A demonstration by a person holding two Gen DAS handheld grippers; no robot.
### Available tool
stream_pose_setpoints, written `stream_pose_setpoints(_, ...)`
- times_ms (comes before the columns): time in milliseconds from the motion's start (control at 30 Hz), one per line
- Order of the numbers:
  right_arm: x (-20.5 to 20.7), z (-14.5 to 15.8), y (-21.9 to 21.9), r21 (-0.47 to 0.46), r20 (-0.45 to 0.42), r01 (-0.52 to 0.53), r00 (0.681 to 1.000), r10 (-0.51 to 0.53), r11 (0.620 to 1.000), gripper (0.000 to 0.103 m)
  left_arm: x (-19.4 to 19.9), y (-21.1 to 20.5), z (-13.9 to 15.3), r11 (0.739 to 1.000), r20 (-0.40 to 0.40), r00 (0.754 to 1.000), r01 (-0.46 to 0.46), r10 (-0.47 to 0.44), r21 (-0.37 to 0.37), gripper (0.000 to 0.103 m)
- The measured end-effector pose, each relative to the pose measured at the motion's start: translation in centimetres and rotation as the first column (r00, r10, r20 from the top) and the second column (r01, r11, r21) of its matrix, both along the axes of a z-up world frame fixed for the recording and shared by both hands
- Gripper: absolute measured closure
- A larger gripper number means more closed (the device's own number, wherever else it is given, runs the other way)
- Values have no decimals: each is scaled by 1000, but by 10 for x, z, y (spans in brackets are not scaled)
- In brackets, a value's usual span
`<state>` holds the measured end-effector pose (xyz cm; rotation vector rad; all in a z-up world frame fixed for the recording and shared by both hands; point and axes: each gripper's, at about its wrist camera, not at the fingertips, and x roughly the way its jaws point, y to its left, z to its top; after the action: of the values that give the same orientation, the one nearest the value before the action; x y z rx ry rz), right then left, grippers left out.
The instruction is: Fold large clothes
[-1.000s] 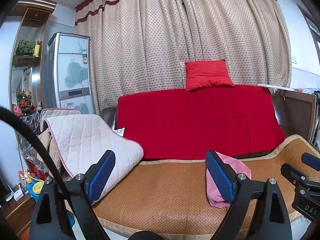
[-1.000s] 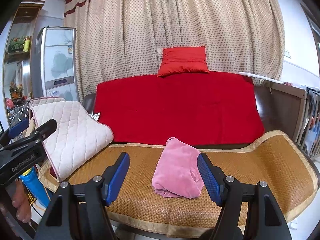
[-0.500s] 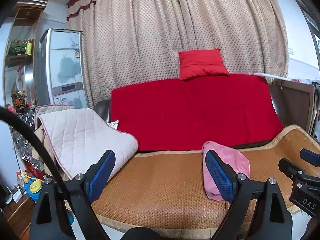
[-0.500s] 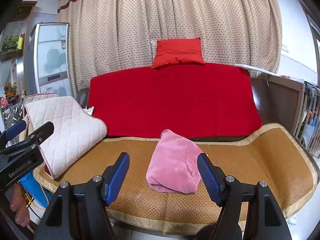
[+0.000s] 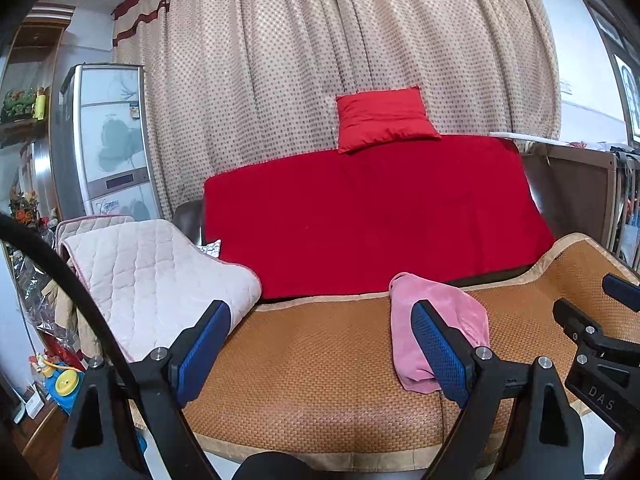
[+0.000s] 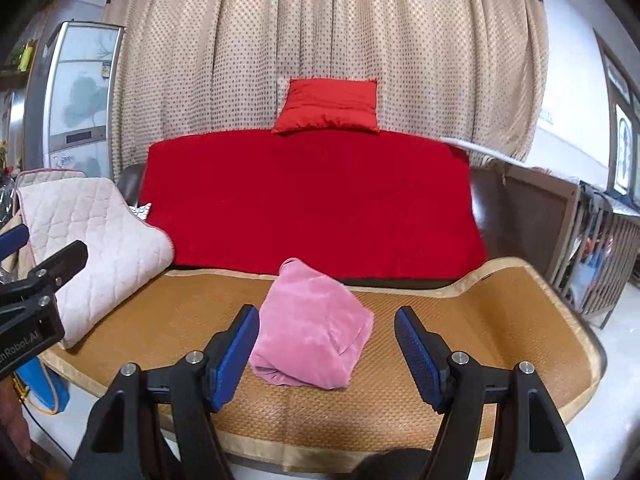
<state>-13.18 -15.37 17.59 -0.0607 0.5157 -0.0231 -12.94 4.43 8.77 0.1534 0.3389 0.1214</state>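
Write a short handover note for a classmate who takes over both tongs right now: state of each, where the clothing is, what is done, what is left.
Left tongs: open, empty, above the woven mat.
Right tongs: open, empty, lined up on the pink garment but not touching it.
The pink garment lies as a compact bundle on the mat, in front of the red sofa cover. A quilted beige pad hangs over the sofa's left end.
Done: the garment looks folded up and set down.
Left: probably only to check the bundle; no other clothing to fold is visible.
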Motion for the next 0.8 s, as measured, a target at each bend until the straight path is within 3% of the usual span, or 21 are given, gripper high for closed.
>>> stream_pose_setpoints(800, 5, 1, 10, -49, 9, -5, 1000, 6, 999, 29, 7, 6, -4, 1000, -14, 1000, -8, 8, -17, 11)
